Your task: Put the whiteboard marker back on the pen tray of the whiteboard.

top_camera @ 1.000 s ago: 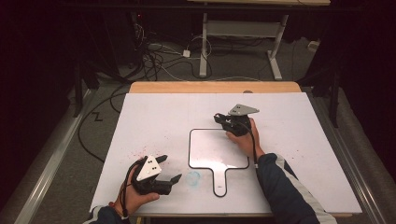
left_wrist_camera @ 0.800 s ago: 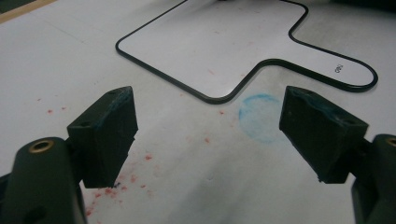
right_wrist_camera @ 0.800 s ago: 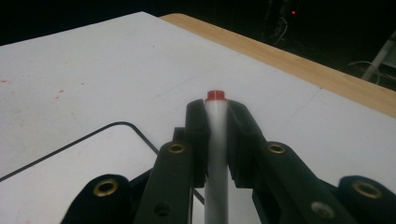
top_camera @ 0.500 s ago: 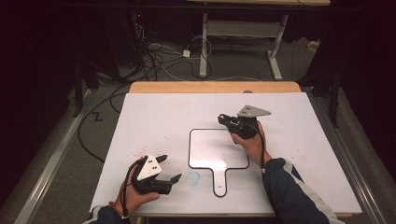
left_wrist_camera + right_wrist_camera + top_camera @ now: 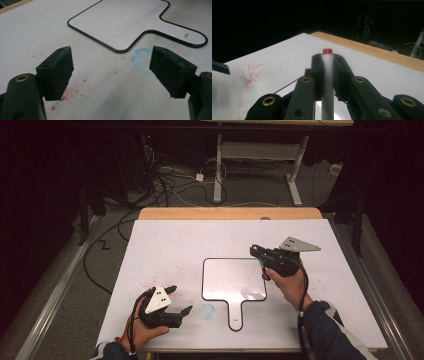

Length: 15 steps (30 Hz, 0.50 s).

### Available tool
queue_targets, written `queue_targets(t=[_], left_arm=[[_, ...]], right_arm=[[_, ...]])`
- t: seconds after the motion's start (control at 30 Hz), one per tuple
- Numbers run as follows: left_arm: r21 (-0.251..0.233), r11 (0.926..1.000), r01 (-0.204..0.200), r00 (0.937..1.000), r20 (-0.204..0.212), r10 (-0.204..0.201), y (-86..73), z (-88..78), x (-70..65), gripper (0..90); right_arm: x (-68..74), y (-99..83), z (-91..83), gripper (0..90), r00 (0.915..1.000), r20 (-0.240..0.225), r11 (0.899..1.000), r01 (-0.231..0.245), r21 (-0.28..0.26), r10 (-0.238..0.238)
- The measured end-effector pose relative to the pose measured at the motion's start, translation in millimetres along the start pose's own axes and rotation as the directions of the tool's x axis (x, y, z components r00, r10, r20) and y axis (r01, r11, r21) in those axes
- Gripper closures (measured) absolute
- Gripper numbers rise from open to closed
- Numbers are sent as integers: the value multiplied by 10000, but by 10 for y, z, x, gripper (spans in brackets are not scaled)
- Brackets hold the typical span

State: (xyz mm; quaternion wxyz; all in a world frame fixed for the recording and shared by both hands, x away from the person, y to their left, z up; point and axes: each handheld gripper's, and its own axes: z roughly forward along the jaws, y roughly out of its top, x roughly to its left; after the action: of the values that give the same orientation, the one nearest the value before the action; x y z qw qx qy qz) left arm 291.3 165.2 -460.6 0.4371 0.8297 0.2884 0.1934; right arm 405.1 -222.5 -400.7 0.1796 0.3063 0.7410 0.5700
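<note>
— Low at the frame's left, what did the left gripper (image 5: pixel 181 301) do?
— It sat gaping, empty, beside the whiteboard (image 5: pixel 232 280).
— And farther up, right of centre?
— The right gripper (image 5: pixel 327 60) clamped a red-capped marker (image 5: pixel 327 75) above the board.

The table (image 5: pixel 165 240) carries a white sheet, with a bare wooden strip (image 5: pixel 230 213) along its twelve-o'clock edge. Red specks (image 5: pixel 152 282) are scattered on the sheet toward eight o'clock, and a faint blue ring stain (image 5: pixel 207 310) lies near six o'clock. Beyond the table, at twelve o'clock, cables (image 5: pixel 170 180) sprawl over the grey floor (image 5: pixel 65 295) around the white legs of another desk (image 5: pixel 218 170).
</note>
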Motion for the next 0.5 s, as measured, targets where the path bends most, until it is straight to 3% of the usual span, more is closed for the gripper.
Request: queue_targets(t=[0.17, 0.27, 0.4, 0.5], left_arm=[[22, 10000, -30, 9999, -114, 30, -2, -15, -6, 184], [29, 10000, -45, 9999, -145, 46, 4, -8, -7, 184], [70, 9999, -138, 9999, -84, 139, 29, 26, -12, 184], [168, 9996, -245, 9997, -37, 246, 34, 53, -23, 184]], right_arm=[[35, -50, -250, 812, 9982, 99, 9966, -603, 555, 599], [6, -145, -319, 811, 9929, 180, 9874, -1191, 1039, 1179], [-90, -267, -300, 810, 9806, 322, 9708, -1960, 1383, 1934], [-142, -362, -208, 809, 9751, 19, 9631, -2195, 1557, 2220]])
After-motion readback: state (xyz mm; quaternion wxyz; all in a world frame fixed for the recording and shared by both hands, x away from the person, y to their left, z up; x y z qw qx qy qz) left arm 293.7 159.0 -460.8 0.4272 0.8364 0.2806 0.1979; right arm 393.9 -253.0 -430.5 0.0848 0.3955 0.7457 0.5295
